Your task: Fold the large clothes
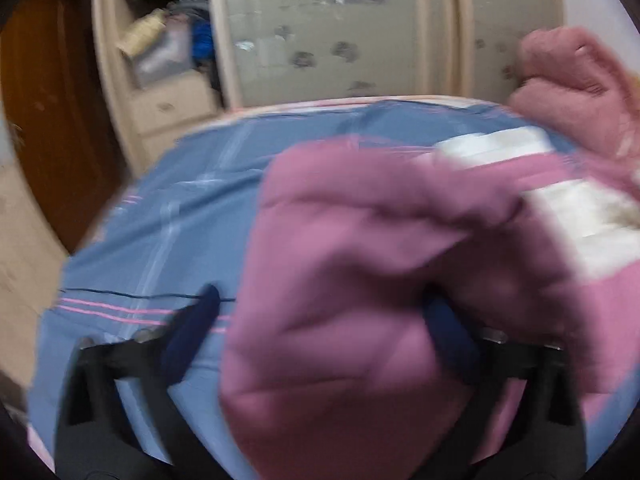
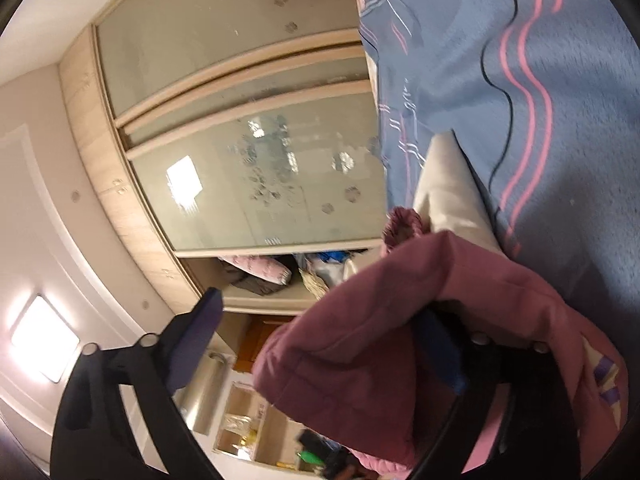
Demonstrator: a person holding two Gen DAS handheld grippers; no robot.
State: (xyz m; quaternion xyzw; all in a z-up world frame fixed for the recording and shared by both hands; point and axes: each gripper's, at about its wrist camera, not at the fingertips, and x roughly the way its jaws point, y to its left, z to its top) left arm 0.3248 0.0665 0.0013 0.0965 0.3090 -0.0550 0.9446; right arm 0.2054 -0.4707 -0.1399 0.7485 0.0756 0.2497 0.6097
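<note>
Blue bedsheet [image 1: 168, 216] beneath pink jacket [image 1: 360, 280], wardrobe [image 1: 328, 32] behind.

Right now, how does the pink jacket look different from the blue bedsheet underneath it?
The pink jacket is plain, puffy and quilted with white patches; the blue bedsheet is thin, with pink and white stripes. The jacket is bunched and draped over the gripper fingers in both wrist views; the bedsheet lies spread over the bed, only lightly rippled. Both are soft fabric.
</note>
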